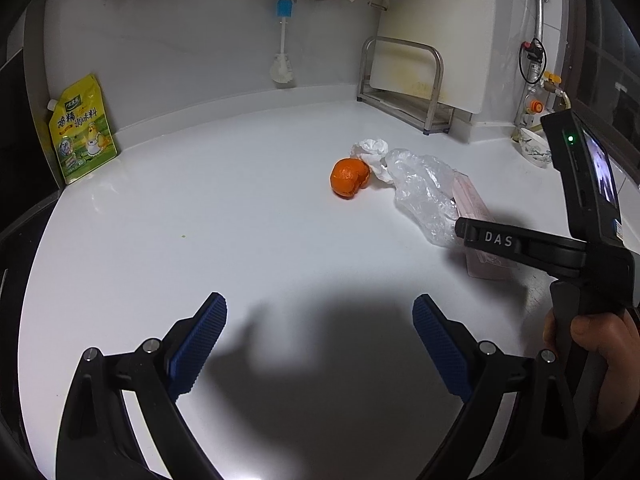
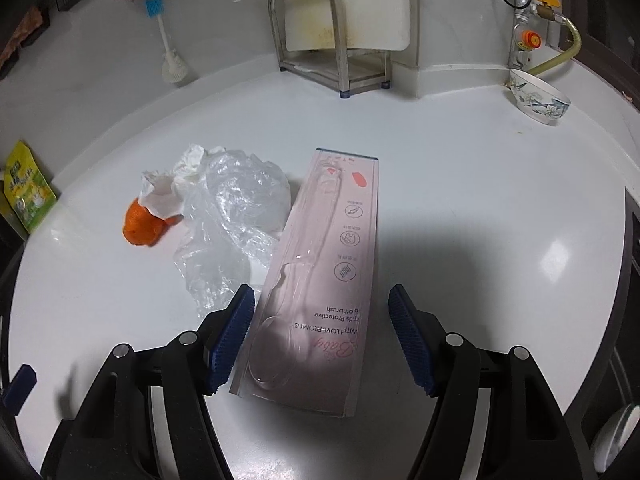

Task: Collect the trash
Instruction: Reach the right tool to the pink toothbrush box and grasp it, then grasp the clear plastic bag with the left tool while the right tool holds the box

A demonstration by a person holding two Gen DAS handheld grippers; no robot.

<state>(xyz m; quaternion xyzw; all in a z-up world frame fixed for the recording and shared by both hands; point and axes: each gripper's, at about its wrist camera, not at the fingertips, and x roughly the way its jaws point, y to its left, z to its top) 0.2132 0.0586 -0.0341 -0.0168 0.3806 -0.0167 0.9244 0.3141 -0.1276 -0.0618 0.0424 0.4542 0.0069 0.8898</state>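
On the white counter [image 1: 200,220] lies a heap of trash: an orange peel [image 1: 349,178], a crumpled white tissue [image 1: 370,152], a clear plastic bag [image 1: 424,196] and a pink toothbrush box [image 2: 328,264]. My right gripper [image 2: 322,340] is open and straddles the near end of the box. Its left pad is at the box's edge and its right pad stands clear. In the left wrist view, one right-gripper finger [image 1: 484,238] crosses the box [image 1: 470,200], held by a hand [image 1: 592,340]. My left gripper [image 1: 320,340] is open and empty over bare counter, short of the peel.
A yellow seasoning pouch [image 1: 82,130] leans on the back wall at left. A blue-handled brush [image 1: 282,52] hangs there. A steel rack with a cutting board [image 2: 332,40] stands behind the trash. A patterned bowl [image 2: 538,96] sits at back right by a gas pipe [image 2: 528,36].
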